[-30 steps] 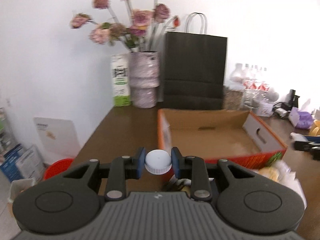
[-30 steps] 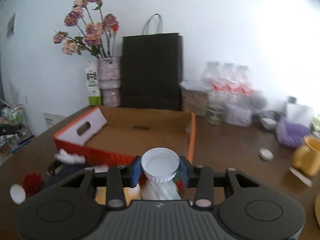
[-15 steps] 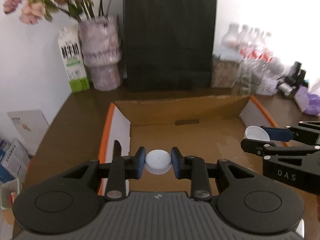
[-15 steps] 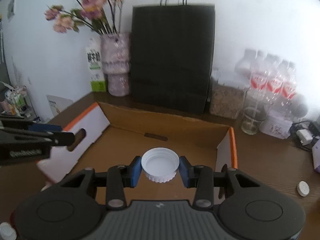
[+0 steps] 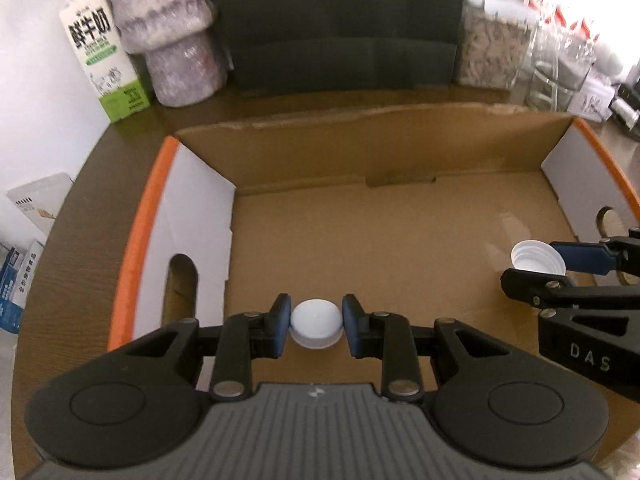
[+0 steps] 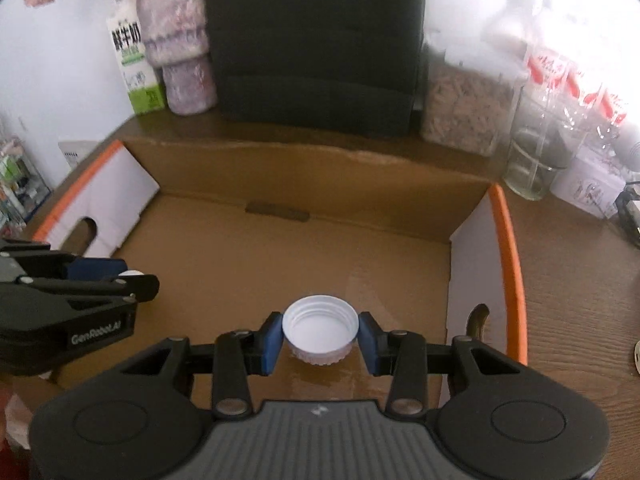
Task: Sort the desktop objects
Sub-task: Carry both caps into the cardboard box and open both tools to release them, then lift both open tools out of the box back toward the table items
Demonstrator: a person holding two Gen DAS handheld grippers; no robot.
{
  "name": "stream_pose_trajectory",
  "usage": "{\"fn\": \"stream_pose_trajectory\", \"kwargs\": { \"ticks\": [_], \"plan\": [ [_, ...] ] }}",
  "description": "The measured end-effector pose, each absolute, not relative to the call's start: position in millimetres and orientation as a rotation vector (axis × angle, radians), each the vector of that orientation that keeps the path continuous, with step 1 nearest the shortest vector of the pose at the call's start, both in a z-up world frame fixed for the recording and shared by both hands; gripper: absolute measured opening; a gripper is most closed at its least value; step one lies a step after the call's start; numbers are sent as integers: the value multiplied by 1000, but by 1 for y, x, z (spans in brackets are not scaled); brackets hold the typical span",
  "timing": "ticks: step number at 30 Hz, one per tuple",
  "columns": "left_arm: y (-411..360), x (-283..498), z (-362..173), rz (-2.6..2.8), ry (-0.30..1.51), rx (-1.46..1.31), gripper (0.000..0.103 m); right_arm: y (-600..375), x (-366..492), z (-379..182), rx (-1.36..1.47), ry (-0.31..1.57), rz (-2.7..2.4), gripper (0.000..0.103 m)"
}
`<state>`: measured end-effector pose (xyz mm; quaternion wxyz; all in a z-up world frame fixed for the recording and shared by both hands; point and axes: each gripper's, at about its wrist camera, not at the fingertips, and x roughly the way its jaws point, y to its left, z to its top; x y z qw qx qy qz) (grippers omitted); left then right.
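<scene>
Your left gripper (image 5: 316,330) hangs over the near left part of the box (image 5: 144,240), its blue fingers (image 5: 280,330) pressed in on both sides of a small cap (image 5: 316,327). That cap sits dome side up between them, above the cardboard floor. Whether it touches the floor, you cannot tell.

Your right gripper (image 6: 319,340) is over the near right part of the same box (image 6: 510,264). Its fingers (image 6: 270,338) clamp a wide cap (image 6: 319,330), open side up, so you look into its threaded inside. From the left wrist view, the right gripper (image 5: 538,266) comes in from the right edge with the wide cap (image 5: 536,256) at its tip, close to the box's right wall and its handle hole. From the right wrist view, the left gripper (image 6: 132,278) enters from the left edge, near the left wall's handle hole, with only a sliver of white showing between its fingers.

The two grippers are well apart, one toward each side wall.

The box is shallow, brown inside, with orange rims on its white side walls, and it rests on a dark wooden tabletop (image 6: 580,280). Behind it stand a black bag (image 6: 316,40), a vase (image 6: 176,36) and a milk carton (image 6: 134,68) to the left, and a jar (image 6: 464,120), a glass (image 6: 534,164) and bottles (image 6: 560,76) to the right.
</scene>
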<state>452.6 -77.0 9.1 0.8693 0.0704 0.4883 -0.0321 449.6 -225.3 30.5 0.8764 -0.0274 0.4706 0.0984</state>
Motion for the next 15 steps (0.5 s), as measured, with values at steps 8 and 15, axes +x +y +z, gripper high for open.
{"fn": "stream_pose_trajectory", "kwargs": {
  "ticks": [8, 15],
  "plan": [
    [-82, 458, 6, -52, 1030, 175, 31, -218, 457, 20, -84, 1030, 194, 40],
    [-80, 450, 18, -28, 960, 206, 77, -218, 449, 27, -114, 1014, 188, 81]
  ]
}}
